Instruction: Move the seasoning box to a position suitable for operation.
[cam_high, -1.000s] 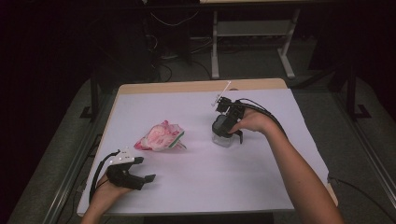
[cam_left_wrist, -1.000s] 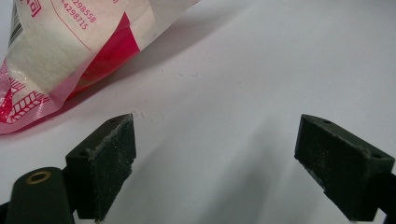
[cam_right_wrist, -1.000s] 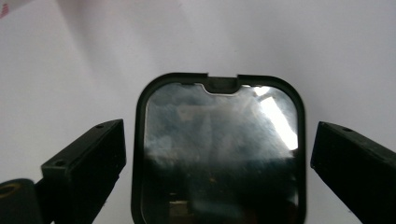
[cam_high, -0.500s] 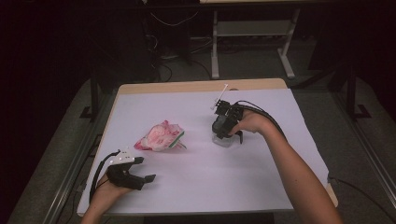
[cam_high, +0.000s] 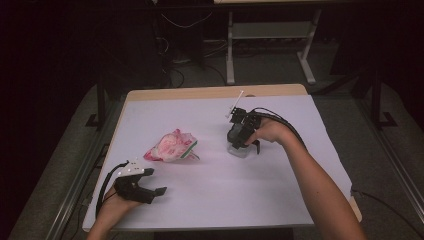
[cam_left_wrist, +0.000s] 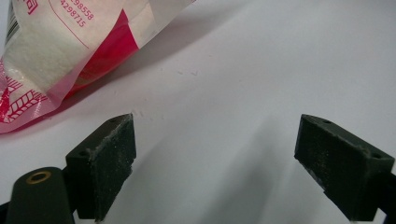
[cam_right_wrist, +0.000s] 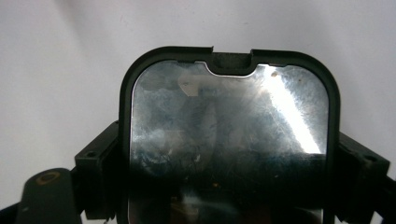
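Note:
A pink and white plastic bag (cam_high: 172, 146) of white grains lies left of the table's middle. In the left gripper view the bag (cam_left_wrist: 60, 51) sits up and to the left of the jaws. My left gripper (cam_high: 152, 192) rests near the front left corner, open, with nothing between its pads (cam_left_wrist: 224, 163). My right gripper (cam_high: 241, 144) points down over a small clear container (cam_high: 239, 151) right of centre. In the right gripper view a black-rimmed container with a shiny top (cam_right_wrist: 229, 116) sits between the jaws (cam_right_wrist: 229, 177), which press on its two sides.
The table (cam_high: 225, 200) has a white cover with a bare wooden strip (cam_high: 200, 92) along its far edge. Cables trail from both grippers. A white desk frame (cam_high: 270, 35) and loose wires stand on the dark floor behind the table.

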